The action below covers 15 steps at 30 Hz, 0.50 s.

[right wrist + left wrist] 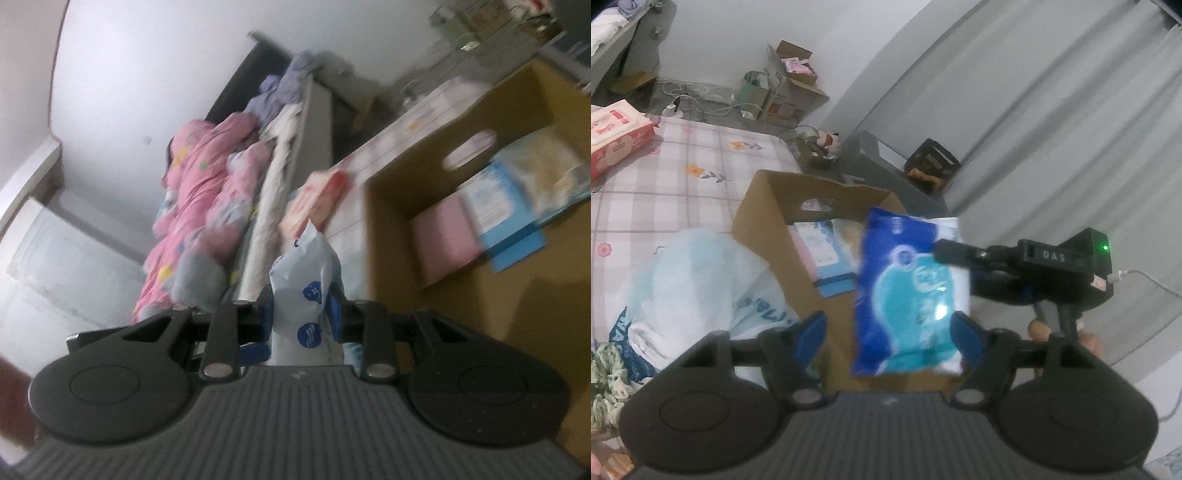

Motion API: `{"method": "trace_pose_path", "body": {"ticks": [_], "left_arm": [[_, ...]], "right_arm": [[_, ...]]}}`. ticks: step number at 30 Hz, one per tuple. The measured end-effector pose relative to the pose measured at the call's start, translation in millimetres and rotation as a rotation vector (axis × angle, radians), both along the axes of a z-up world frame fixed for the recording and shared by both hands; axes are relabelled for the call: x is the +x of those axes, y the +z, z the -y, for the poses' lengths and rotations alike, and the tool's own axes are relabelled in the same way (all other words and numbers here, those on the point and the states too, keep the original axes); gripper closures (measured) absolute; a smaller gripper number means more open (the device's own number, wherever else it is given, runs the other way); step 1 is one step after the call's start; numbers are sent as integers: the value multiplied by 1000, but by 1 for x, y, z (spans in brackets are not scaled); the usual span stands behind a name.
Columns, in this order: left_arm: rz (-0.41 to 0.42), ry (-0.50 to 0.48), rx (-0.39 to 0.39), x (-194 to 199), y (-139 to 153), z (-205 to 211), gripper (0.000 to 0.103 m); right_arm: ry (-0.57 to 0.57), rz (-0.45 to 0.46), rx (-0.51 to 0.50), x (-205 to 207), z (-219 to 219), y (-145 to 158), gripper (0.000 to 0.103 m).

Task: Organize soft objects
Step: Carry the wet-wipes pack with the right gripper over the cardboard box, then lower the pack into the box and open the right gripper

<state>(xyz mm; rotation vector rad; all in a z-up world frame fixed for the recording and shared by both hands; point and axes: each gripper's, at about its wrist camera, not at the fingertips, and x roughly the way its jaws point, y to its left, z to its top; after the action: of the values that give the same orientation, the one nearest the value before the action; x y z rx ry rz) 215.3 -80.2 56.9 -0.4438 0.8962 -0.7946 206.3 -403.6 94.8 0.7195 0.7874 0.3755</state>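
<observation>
A blue and white soft tissue pack hangs in the air over the open cardboard box. My right gripper is shut on this pack; it also shows in the left wrist view, coming in from the right. My left gripper is open and empty, just in front of the pack. The box holds a pink pack, a blue and white pack and a pale pack.
The box stands on a bed with a checked flowered sheet. A red tissue pack lies at the bed's far left. A pale plastic bag with a towel lies left of the box. Grey curtains hang on the right.
</observation>
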Motion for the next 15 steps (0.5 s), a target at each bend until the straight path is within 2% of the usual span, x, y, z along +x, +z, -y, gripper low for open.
{"method": "trace_pose_path", "body": {"ticks": [5,9,15], "left_arm": [[-25,61,49,1,-5,-19,29],[-28,104,93,0,-6,-36,28],[-38,143,124,-6,-10,-53,26]], "right_arm": [[-3,-13,-91,15,33,-14,76],[60,-117,-116,40,35,-52,76],[166,-270,-248,70,9,-108,75]]}}
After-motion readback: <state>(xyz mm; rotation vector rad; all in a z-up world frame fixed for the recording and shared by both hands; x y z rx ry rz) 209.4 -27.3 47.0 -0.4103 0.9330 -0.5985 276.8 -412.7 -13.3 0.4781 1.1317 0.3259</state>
